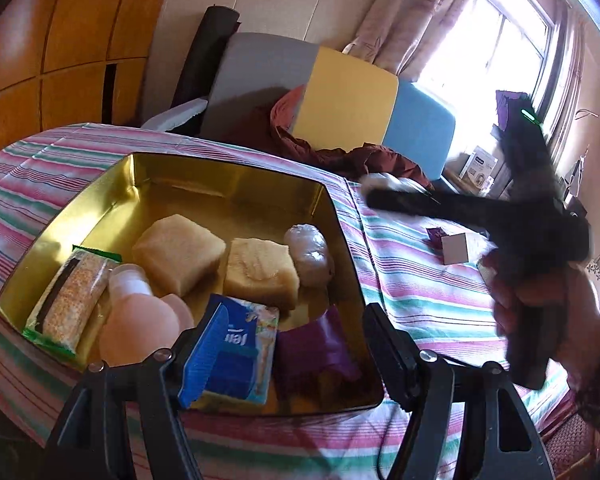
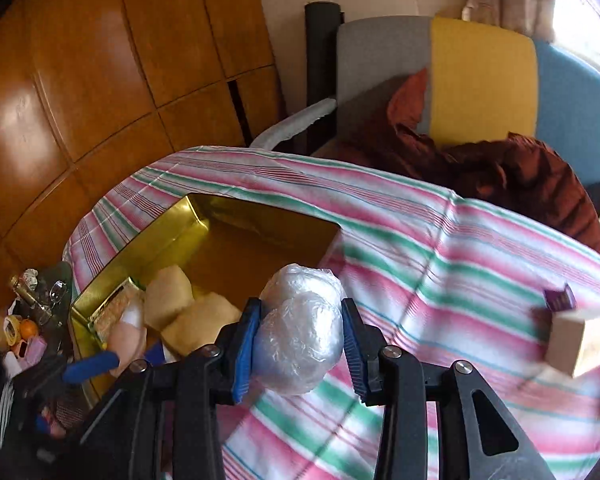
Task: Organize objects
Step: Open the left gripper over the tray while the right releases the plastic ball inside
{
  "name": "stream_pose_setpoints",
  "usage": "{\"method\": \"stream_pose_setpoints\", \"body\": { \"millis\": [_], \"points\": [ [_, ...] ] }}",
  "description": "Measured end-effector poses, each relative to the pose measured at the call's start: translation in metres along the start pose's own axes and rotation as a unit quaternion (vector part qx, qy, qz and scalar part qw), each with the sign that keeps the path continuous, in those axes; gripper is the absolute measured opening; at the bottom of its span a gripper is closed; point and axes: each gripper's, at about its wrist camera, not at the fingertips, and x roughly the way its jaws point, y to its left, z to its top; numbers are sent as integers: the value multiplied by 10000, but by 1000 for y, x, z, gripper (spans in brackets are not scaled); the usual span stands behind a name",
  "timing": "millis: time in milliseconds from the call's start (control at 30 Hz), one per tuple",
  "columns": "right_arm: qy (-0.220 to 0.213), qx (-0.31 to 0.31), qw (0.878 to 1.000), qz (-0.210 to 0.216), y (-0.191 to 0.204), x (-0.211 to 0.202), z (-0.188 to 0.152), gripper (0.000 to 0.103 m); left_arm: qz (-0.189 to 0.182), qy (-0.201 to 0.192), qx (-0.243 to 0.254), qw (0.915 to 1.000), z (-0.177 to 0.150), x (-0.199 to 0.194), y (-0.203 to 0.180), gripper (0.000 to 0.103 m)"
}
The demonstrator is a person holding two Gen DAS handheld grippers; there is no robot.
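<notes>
Two grippers — right gripper clasping plastic-wrapped bundle, left gripper empty, spread above gold tin.

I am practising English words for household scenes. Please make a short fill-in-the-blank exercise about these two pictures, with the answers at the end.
1. The right claw grips a ball wrapped in clear ____.
2. Inside, the open tin on the striped cloth is ____ in colour.
3. The tin holds ____ pale yellow blocks side by side.
4. The left claw stands ____ above the tin's near edge and holds nothing.

Answers: plastic; gold; two; open
</notes>
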Motion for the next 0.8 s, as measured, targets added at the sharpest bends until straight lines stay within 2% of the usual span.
{"method": "stream_pose_setpoints", "body": {
  "millis": [167, 433, 567, 800],
  "points": [
    [219, -135, 9997, -44, 16, 40, 25, 41, -3, -30, -115, 9999, 0, -7, 11, 71],
    [512, -582, 9960, -445, 30, 87, 41, 41, 6, -12, -222, 9998, 0, -7, 18, 71],
    [486, -540, 9940, -813, 24, 93, 42, 64, 2, 3, -195, 9998, -2, -7, 17, 71],
    [-10, -216, 9958, -892, 7, 52, 28, 75, -62, 81, -208, 9997, -5, -3, 15, 71]
  ]
}}
